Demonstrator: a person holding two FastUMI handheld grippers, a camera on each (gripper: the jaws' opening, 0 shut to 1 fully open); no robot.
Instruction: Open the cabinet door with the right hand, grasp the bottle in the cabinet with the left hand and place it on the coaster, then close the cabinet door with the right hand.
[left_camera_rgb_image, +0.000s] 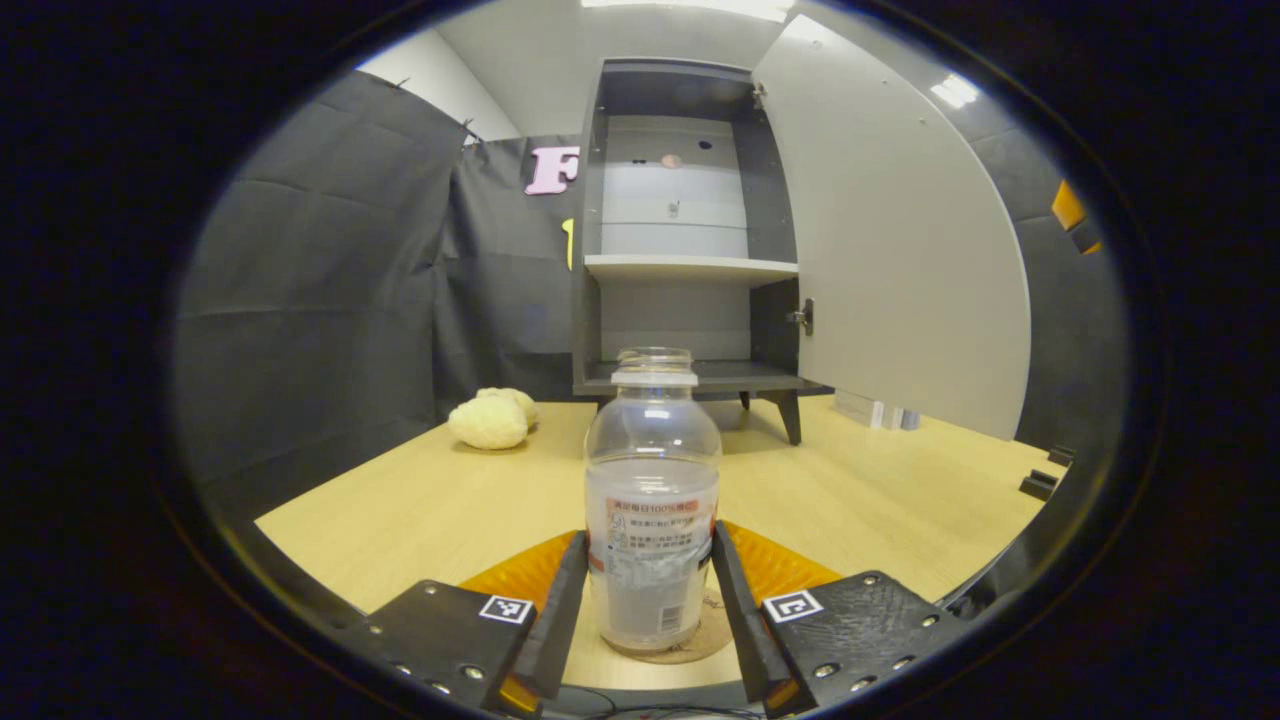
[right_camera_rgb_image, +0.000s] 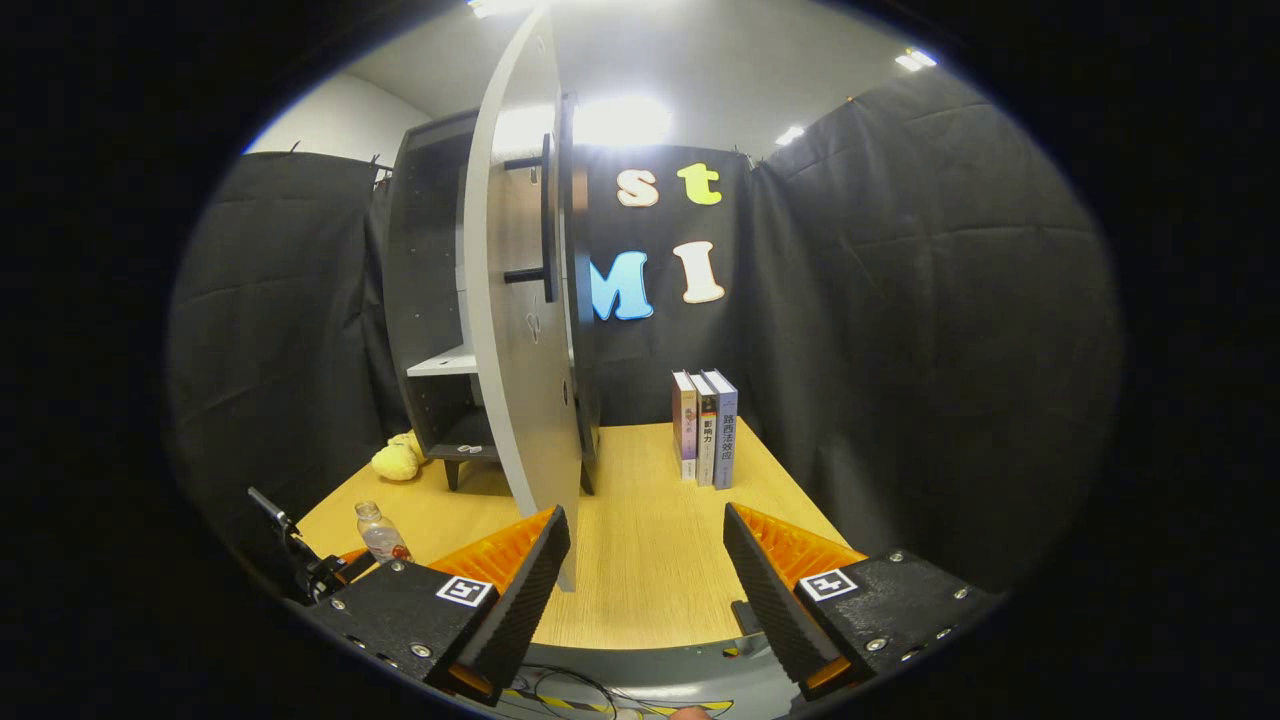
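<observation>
A clear plastic bottle (left_camera_rgb_image: 652, 500) with a pale label stands upright on a round cork coaster (left_camera_rgb_image: 702, 652) on the wooden table. My left gripper (left_camera_rgb_image: 648, 545) is shut on the bottle, one finger pressing each side of its label. Behind it, the grey cabinet (left_camera_rgb_image: 690, 250) has its door (left_camera_rgb_image: 900, 250) swung wide open and its shelves bare. In the right gripper view, my right gripper (right_camera_rgb_image: 645, 560) is open and holds nothing. The door (right_camera_rgb_image: 520, 400) is edge-on just beyond its left finger, the black handle (right_camera_rgb_image: 546, 220) high up. The bottle (right_camera_rgb_image: 378, 535) and left gripper (right_camera_rgb_image: 320, 575) sit at the lower left.
A pale yellow plush lump (left_camera_rgb_image: 490, 420) lies on the table left of the cabinet. Three books (right_camera_rgb_image: 705, 430) stand upright at the back of the table (right_camera_rgb_image: 650, 560), right of the cabinet. Black cloth walls close in the table on all sides.
</observation>
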